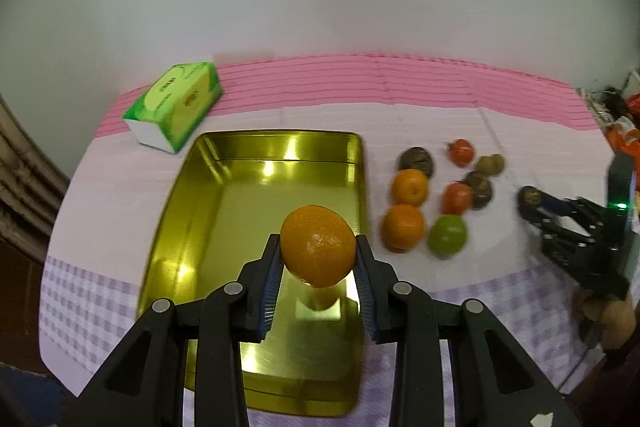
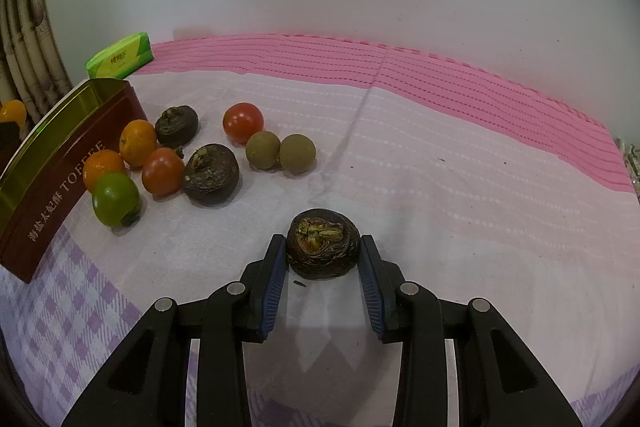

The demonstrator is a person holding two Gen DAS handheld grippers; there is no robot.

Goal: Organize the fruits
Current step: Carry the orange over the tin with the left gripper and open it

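My left gripper (image 1: 318,251) is shut on an orange (image 1: 318,245) and holds it above the gold tin tray (image 1: 224,187). My right gripper (image 2: 323,251) is around a dark brown wrinkled fruit (image 2: 323,249); its fingers touch or nearly touch the fruit's sides. It also shows at the right of the left wrist view (image 1: 532,203). A cluster of fruits lies right of the tray: two oranges (image 1: 403,226), a green fruit (image 1: 447,234), two red fruits (image 1: 456,197), dark brown fruits (image 1: 416,159) and small tan ones (image 1: 490,165).
A green tissue box (image 1: 176,103) stands behind the tray at the back left. The tray's red outer wall reads TOFFEE (image 2: 60,195). The pink and checked cloth (image 2: 440,187) covers the table; a white wall rises behind. Clutter sits at the far right edge (image 1: 616,119).
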